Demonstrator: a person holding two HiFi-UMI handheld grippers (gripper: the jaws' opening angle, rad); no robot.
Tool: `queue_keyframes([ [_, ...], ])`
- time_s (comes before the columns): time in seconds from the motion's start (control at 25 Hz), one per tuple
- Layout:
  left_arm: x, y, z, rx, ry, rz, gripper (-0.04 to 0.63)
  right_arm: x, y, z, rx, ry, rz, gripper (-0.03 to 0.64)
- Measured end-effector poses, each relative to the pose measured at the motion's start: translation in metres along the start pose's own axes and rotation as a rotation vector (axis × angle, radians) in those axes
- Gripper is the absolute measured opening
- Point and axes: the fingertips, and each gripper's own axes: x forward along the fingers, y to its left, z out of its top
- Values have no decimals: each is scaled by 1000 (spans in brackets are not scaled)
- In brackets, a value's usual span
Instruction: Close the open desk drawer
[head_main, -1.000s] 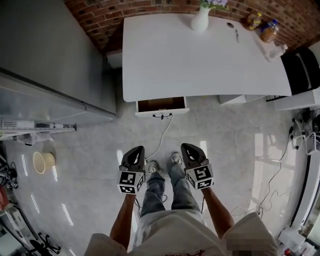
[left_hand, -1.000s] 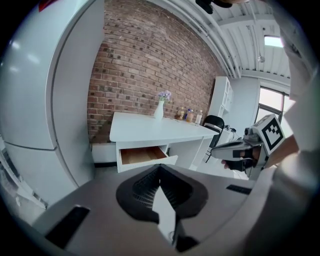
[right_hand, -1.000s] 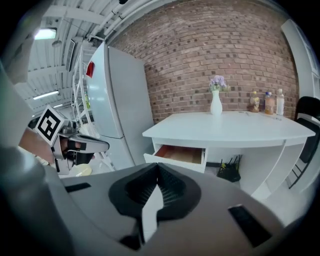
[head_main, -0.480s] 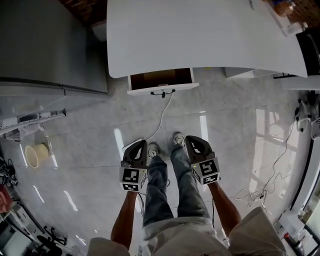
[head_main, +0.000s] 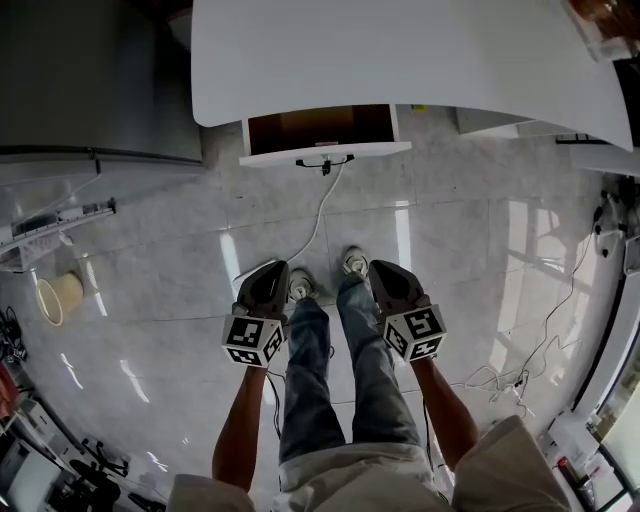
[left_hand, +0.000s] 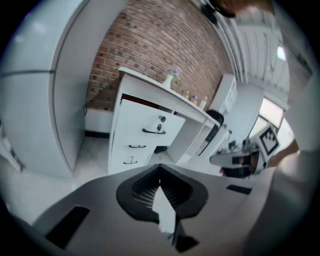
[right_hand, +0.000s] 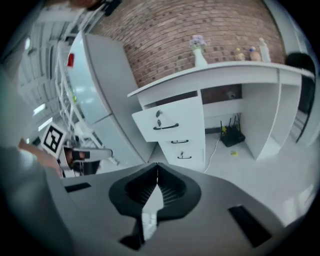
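Observation:
The white desk (head_main: 400, 60) spans the top of the head view. Its top drawer (head_main: 322, 129) stands pulled out, showing a brown inside, a white front and a black handle (head_main: 325, 160). Both grippers hang low in front of the person, well short of the drawer. My left gripper (head_main: 271, 271) is shut and holds nothing, and so is my right gripper (head_main: 386, 269). In the left gripper view the open drawer (left_hand: 150, 127) is far beyond the shut jaws (left_hand: 160, 169). The right gripper view shows the drawer (right_hand: 172, 122) ahead of the shut jaws (right_hand: 157, 169).
A tall grey cabinet (head_main: 90, 80) stands left of the desk. A white cable (head_main: 316, 222) runs over the tiled floor from the drawer toward the person's shoes (head_main: 352, 262). Two closed drawers (right_hand: 182, 147) sit below the open one. A router (right_hand: 230, 135) lies under the desk.
Both grippers have sunk lower beside the person's legs, still shut. The head view has tilted down and come nearer, so the desk and open drawer look larger.

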Motion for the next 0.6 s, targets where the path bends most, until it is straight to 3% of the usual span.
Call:
queue_keyframes([
  [0.2, 1, 8, 33, -682, -300, -293, 12, 4, -13, 29, 638, -204, 236, 18],
  [0.32, 5, 21, 41, -1041, -468, -402, 12, 3, -21, 47, 969, -367, 430, 17],
  [0.36, 8, 24, 42, -1114, -497, -421, 12, 3, -25, 50, 1051, -415, 472, 17],
  [0.44, 14, 24, 40, -1169, -499, -434, 12, 5, -33, 50, 1146, -469, 494, 17],
  [0.6, 27, 13, 31, -1119, -429, -430, 12, 14, -35, 38, 1132, -437, 469, 19],
])
